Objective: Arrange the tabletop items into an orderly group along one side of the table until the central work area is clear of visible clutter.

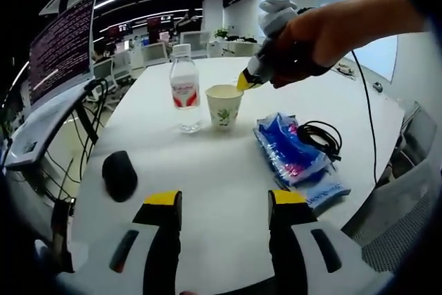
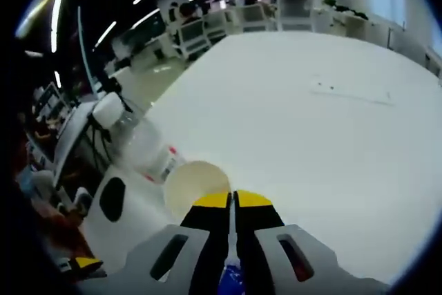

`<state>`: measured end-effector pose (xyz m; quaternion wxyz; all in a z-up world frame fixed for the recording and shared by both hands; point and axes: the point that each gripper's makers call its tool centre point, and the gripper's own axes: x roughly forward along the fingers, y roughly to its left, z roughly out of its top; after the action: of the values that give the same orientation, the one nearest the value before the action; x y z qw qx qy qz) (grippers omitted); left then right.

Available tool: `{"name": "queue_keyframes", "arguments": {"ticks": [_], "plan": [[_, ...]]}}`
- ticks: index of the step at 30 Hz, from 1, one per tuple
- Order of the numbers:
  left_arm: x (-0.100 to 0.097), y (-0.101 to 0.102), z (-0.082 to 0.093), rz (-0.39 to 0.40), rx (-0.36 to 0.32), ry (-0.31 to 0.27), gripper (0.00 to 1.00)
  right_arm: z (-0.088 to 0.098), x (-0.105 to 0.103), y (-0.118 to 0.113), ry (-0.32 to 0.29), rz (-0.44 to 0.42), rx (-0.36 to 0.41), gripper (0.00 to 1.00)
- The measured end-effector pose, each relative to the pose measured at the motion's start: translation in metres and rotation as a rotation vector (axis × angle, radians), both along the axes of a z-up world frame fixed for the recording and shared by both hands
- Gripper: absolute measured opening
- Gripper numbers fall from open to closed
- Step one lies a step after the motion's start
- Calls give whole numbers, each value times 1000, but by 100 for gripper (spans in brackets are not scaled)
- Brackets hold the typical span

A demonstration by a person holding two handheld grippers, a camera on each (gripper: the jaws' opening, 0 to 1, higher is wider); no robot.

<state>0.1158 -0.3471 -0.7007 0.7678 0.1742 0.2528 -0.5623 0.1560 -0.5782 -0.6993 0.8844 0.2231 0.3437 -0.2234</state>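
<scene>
A paper cup (image 1: 224,106) with a green print stands upright mid-table, beside a clear water bottle (image 1: 185,88) with a red label. My right gripper (image 1: 244,81), held by a hand, meets the cup's right rim. In the right gripper view its yellow-tipped jaws (image 2: 231,200) are shut at the rim of the cup (image 2: 195,183), with the bottle (image 2: 138,144) and a black mouse (image 2: 112,198) beyond. My left gripper (image 1: 225,200) stands open over bare table near the front edge. The mouse (image 1: 119,174) lies to its left. A blue packet (image 1: 289,147) and a coiled black cable (image 1: 320,136) lie to its right.
A white tissue pack (image 1: 326,192) lies by the blue packet. A monitor (image 1: 62,48) on a stand rises off the table's left edge, with cables hanging below it. Chairs (image 1: 414,144) stand at the right. The far half of the white table (image 2: 331,101) is bare.
</scene>
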Motion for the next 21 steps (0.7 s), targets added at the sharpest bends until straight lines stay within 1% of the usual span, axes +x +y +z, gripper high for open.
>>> {"name": "queue_keyframes", "arguments": {"ticks": [11, 21], "plan": [[0, 1, -1, 3, 2, 4, 50, 0, 10, -10, -2, -24, 13, 0], [1, 1, -2, 7, 4, 7, 50, 4, 17, -13, 2, 7, -9, 0]]}}
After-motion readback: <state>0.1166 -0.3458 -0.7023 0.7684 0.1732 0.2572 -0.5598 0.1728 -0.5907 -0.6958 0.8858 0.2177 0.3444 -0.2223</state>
